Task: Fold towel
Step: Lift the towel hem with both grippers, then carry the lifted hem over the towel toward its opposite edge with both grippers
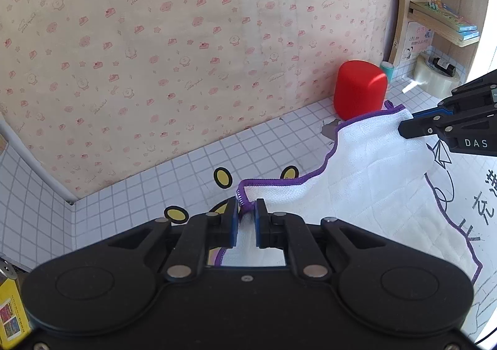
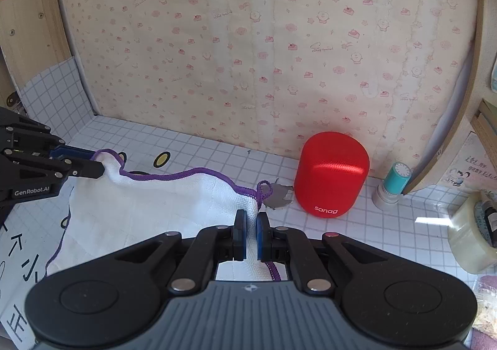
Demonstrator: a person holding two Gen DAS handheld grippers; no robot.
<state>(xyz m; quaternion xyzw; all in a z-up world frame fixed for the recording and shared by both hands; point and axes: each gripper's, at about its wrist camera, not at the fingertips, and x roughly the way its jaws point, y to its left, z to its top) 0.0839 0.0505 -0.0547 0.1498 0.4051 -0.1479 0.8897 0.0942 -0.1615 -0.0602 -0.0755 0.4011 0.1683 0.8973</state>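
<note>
Red speaker [image 2: 331, 174] (upright); tape roll [image 2: 470, 238] right; teal stamp [image 2: 392, 184] between.

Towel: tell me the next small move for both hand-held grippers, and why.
Probably carry both corners together toward the near edge, keeping them level. The left hand-held gripper and the right hand-held gripper are each shut on a far corner of the towel, the purple hem hangs slack between them, and the rest lies flat on the table. The speaker stands close behind.

White purple-edged cloth towel [image 2: 161, 204] on grid-patterned tabletop [image 2: 357, 225]; red cylindrical speaker [image 2: 330, 174] behind its right corner, by the wall; teal-capped stamp [image 2: 393, 186], clear tape roll [image 2: 472, 236] further right.
</note>
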